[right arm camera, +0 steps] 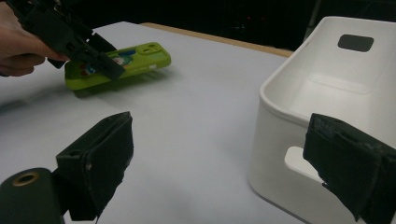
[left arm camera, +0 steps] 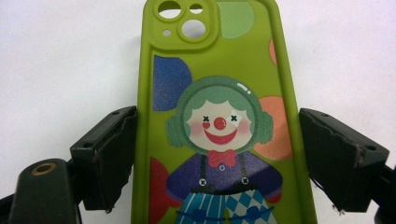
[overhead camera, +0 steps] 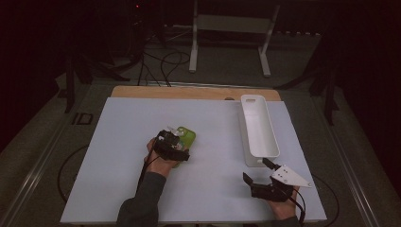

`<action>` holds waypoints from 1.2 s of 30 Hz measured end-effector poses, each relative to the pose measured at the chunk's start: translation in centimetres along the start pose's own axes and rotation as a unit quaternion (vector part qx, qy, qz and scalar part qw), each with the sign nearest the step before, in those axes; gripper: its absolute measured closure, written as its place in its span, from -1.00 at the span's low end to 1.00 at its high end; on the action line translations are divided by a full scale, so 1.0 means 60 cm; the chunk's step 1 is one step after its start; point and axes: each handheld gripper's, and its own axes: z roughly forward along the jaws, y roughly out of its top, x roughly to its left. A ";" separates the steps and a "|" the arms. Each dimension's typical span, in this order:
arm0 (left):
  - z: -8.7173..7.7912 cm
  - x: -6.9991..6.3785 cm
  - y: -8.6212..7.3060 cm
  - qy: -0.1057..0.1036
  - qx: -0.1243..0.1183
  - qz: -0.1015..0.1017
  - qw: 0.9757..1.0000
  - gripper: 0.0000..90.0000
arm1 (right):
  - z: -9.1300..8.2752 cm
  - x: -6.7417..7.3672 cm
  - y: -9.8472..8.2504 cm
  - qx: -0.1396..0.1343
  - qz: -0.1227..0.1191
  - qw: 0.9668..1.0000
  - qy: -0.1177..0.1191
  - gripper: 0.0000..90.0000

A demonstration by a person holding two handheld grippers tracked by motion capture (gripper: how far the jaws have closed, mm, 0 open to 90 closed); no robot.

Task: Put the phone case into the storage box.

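A lime-green phone case (left arm camera: 219, 93) printed with a clown lies back-up between my left gripper's (left arm camera: 217, 154) jaws, whose pads meet its two long edges. In the high view this case (overhead camera: 187, 136) pokes out beyond the left gripper (overhead camera: 177, 138) at mid-table. From the right gripper view the case (right arm camera: 135, 60) looks tilted, with a shadow beneath it. My right gripper (overhead camera: 256, 171) stands open and holds nothing, near the front end of a white bin (overhead camera: 259, 127).
The long white bin (right arm camera: 299, 70) has handle cut-outs and sits at the right of the white table sheet (overhead camera: 213, 189). A wooden table edge (overhead camera: 189, 91) runs along the back. Cables and a white stand are on the floor beyond.
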 end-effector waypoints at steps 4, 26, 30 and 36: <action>-0.004 0.000 0.002 0.000 -0.004 0.001 1.000 -0.65 | 0.000 0.000 0.000 0.000 0.000 1.000 0.001 -0.81; -0.036 -0.006 0.013 0.005 -0.035 0.020 0.999 -0.65 | 0.000 0.000 0.000 0.000 0.001 1.000 0.001 -0.81; -0.040 -0.008 0.014 0.006 -0.040 0.023 0.999 -0.65 | 0.000 0.000 0.000 0.000 0.001 1.000 0.001 -0.81; -0.047 -0.010 0.014 0.006 -0.050 0.029 0.998 -0.65 | 0.000 0.000 0.000 -0.001 0.001 1.000 0.000 -0.81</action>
